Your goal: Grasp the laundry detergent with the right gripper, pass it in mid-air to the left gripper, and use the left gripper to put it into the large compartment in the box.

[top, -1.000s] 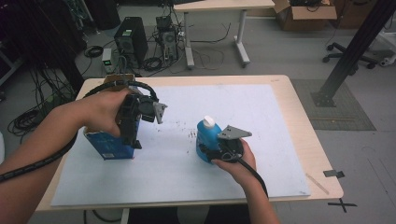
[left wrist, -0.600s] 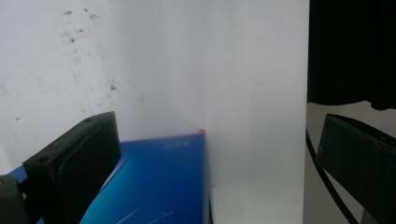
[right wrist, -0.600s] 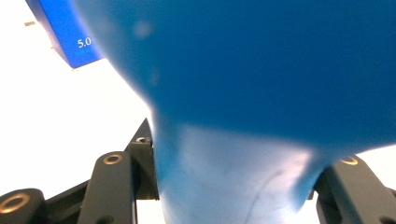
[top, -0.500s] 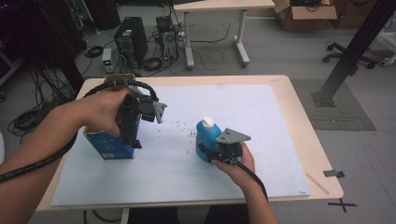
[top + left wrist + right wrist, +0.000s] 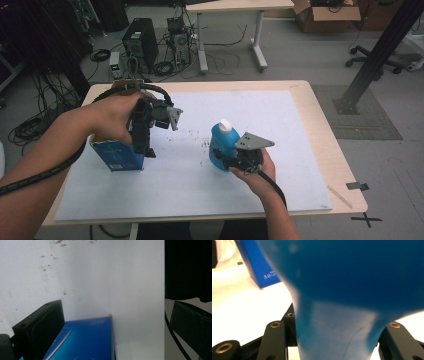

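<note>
Item count: one blue bottle (image 5: pixel 223 145) with a white cap (image 5: pixel 225 124), one blue box (image 5: pixel 116 155), two grippers, all on one white sheet (image 5: pixel 280 130) covering one table (image 5: pixel 327 135).

Right gripper (image 5: pixel 223 154): its jaws have just been closing and now clamp the blue bottle low on its body. In the right gripper view the bottle (image 5: pixel 342 290) sits directly between the two black jaws, one against each side of its narrower lower section. The opening equals that section's width.

Left gripper (image 5: pixel 142 145): pointing down over the blue box. In the left gripper view the box (image 5: pixel 87 340) lies between the jaws, hard against one jaw, with a clear gap to the other. The jaws stand wide apart and are not clamped.

Bottle orientation: long axis vertical, cap uppermost, base on the sheet. The right gripper approaches it from the side, roughly level.

Box orientation: upright on the sheet beneath the left gripper, well apart from the bottle, on the far side of it from the right gripper.
</note>
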`<state>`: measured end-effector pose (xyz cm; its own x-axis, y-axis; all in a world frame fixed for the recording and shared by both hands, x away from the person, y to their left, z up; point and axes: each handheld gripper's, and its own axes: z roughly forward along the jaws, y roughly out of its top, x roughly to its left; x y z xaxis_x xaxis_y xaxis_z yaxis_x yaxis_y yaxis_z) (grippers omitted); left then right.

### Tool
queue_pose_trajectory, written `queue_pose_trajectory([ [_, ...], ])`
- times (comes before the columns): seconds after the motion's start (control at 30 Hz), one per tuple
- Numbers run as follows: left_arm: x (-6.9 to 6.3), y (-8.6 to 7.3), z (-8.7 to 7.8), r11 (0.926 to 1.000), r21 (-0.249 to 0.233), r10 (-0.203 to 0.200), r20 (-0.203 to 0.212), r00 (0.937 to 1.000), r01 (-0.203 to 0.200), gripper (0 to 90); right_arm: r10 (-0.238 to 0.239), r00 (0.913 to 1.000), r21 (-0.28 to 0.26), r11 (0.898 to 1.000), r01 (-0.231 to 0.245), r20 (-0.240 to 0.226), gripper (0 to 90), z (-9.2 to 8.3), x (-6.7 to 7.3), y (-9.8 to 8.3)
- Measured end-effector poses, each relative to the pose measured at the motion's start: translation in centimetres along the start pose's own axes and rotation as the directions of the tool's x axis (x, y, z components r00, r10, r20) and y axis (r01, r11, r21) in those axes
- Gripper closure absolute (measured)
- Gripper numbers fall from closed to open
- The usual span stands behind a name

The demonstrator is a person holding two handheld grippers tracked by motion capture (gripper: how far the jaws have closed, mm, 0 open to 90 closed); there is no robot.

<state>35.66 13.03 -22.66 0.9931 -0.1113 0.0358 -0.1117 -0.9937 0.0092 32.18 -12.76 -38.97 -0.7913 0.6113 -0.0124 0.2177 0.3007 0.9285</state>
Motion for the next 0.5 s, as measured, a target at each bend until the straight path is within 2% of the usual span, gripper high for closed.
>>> queue_pose_trajectory([
  [0.2, 0.1, 0.2, -0.5, 1.0, -0.006, 0.002, -0.006, 1.0, -0.002, 0.2, -0.026, 0.999, -0.018, 1.0, 0.026, -0.035, 46.7, -1.3, -0.2, 1.5],
  [0.3, 0.1, 0.4, -0.8, 1.0, -0.007, 0.004, -0.011, 0.9999, -0.004, 0.2, -0.044, 0.9961, -0.014, 0.999, 0.043, -0.076, 46.6, -2.1, -0.6, 2.2],
  [0.5, 0.0, 0.9, -1.4, 0.9998, -0.018, 0.008, -0.017, 0.9998, -0.008, 0.2, -0.079, 0.9835, -0.004, 0.997, 0.079, -0.163, 46.3, -2.9, -0.9, 2.6],
])
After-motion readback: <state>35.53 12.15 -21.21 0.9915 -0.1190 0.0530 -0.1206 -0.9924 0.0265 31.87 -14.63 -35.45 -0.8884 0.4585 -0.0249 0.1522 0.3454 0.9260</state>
